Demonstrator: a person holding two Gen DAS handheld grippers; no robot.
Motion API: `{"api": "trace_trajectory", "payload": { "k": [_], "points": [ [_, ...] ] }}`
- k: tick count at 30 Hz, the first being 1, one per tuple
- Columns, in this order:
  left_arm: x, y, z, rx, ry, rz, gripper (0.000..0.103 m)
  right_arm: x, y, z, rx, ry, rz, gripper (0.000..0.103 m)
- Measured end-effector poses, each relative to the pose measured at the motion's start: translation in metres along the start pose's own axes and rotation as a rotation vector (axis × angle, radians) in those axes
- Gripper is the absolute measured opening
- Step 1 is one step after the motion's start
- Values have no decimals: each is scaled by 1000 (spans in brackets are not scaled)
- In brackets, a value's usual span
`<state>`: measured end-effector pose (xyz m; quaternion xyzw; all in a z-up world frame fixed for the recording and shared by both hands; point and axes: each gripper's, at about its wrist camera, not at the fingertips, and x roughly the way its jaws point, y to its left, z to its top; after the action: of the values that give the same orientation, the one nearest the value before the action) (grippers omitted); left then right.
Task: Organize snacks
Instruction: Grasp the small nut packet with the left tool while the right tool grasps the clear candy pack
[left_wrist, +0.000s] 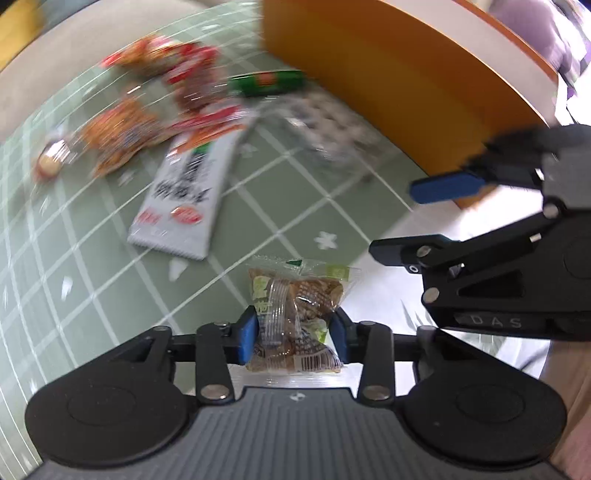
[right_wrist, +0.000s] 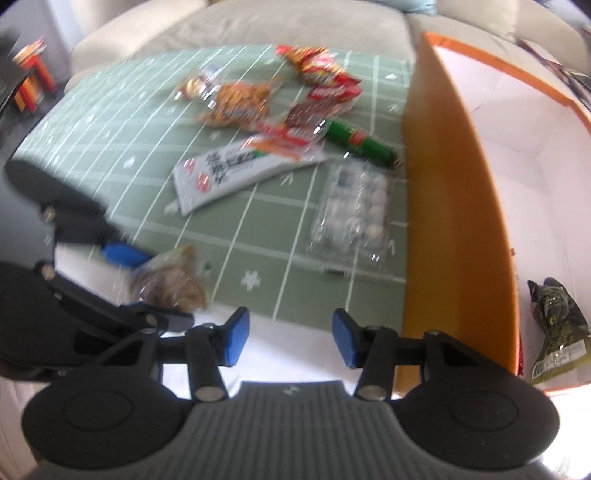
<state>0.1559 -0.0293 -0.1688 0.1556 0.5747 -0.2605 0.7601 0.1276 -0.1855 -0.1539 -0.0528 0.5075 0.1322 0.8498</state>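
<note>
Nearest, the left hand-held gripper (left_wrist: 293, 334) points steeply down, clenched on a clear packet of brown snacks (left_wrist: 295, 317) at the near edge of the green checked mat (left_wrist: 92, 258). To its right the right hand-held gripper (right_wrist: 288, 339) hangs released and empty. One dark packet (right_wrist: 557, 332) already lies in the orange box (right_wrist: 443, 184). Farther off, the white pouch (right_wrist: 236, 170), egg tray (right_wrist: 354, 210), green tube (right_wrist: 358, 142) and red packets (right_wrist: 321, 77) wait, so most sorting seems left.

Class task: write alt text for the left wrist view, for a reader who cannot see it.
The left gripper pinches a clear packet of brown snacks above a green grid-patterned cloth. Beyond lie blurred snack packets, a white wrapper and an orange box; the right gripper is open at the right edge.
</note>
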Motion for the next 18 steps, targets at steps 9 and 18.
{"api": "trace_trajectory", "payload": {
  "k": [9, 18],
  "points": [
    [-16, 31, 8, -307, 25, 101, 44, 13, 16, 42, 148, -29, -177, 70],
    [-24, 43, 5, -418, 6, 144, 44, 48, 17, 58, 204, -43, -249, 74]
  ]
}}
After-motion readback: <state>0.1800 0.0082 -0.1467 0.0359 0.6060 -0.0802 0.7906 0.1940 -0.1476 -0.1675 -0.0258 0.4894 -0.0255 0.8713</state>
